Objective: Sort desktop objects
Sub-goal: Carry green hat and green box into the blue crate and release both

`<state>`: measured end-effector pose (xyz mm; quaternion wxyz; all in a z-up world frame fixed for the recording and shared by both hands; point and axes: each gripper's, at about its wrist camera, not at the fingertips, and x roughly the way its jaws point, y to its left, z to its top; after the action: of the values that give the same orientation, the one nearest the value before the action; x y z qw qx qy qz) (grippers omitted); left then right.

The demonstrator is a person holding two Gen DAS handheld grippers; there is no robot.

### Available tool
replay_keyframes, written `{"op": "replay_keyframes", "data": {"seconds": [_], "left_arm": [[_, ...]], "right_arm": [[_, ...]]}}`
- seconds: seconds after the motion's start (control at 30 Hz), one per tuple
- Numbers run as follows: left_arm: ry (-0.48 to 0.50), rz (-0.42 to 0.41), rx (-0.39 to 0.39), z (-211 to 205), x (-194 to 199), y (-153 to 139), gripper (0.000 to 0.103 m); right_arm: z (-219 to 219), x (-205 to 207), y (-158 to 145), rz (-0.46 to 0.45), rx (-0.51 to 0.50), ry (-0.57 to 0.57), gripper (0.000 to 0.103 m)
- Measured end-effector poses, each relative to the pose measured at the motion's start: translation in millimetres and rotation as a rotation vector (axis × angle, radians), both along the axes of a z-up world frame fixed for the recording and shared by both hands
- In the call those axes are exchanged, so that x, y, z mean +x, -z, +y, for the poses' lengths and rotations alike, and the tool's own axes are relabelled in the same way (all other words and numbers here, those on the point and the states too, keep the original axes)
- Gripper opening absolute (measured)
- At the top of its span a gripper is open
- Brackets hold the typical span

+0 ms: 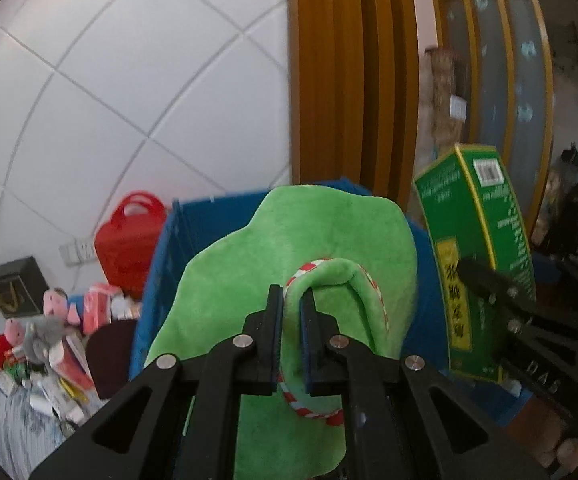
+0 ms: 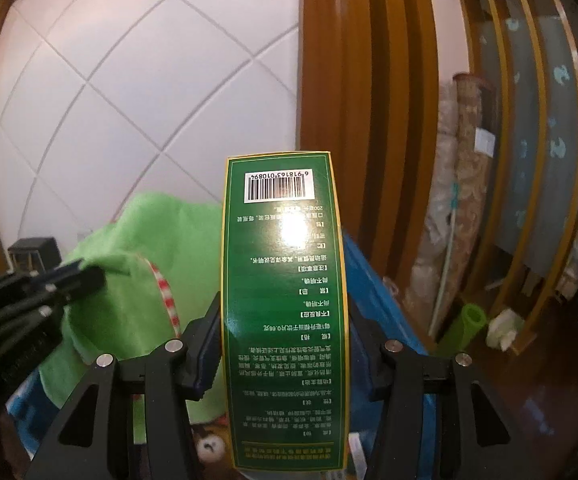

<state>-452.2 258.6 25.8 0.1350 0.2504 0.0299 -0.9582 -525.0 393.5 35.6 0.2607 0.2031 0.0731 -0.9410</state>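
Observation:
My left gripper [image 1: 291,300] is shut on a fold of a green plush toy [image 1: 289,248] with red-and-white trim, held up in front of a blue bin [image 1: 193,224]. My right gripper [image 2: 283,312] is shut on a tall green medicine box [image 2: 285,300] with a barcode, held upright. In the left wrist view the box [image 1: 477,256] and the right gripper [image 1: 489,284] show at the right. In the right wrist view the green plush [image 2: 137,280] and the left gripper [image 2: 77,276] show at the left, above the blue bin [image 2: 373,288].
On the grey table [image 1: 21,420] at left lies a heap of small items: pink plush toys [image 1: 59,304], boxes, tubes, a black box [image 1: 15,286] and a red bag [image 1: 133,236]. White tiled wall behind; a wooden door frame [image 1: 349,80] and shelves at right.

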Motion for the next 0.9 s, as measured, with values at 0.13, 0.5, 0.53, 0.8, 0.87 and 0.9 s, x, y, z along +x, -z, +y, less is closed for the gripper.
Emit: {"op": "replay_keyframes", "data": {"seconds": [0.13, 0.5, 0.53, 0.8, 0.87, 0.9], "left_arm": [[-0.019, -0.041, -0.008, 17.8, -10.9, 11.9, 0.008], [-0.086, -0.04, -0.037, 29.3, -6.4, 19.1, 0.091], [-0.085, -0.035, -0.046, 29.9, -4.3, 18.0, 0.091], [-0.089, -0.019, -0.043, 23.8, 17.2, 12.1, 0.091], [-0.096, -0.003, -0.048, 21.2, 26.5, 10.8, 0.091], [-0.101, 0.005, -0.049, 19.8, 31.2, 10.1, 0.091]], "right_arm": [[7.3, -10.2, 9.7, 0.004, 0.016, 0.007, 0.053], [21.1, -8.0, 10.0, 0.07, 0.009, 0.024, 0.102], [23.4, -6.2, 7.7, 0.08, 0.002, 0.023, 0.103], [36.0, 3.4, 8.9, 0.095, -0.002, 0.062, 0.103], [36.0, 8.3, 13.5, 0.101, 0.013, 0.064, 0.103], [35.8, 9.6, 15.0, 0.101, 0.017, 0.065, 0.103]]}}
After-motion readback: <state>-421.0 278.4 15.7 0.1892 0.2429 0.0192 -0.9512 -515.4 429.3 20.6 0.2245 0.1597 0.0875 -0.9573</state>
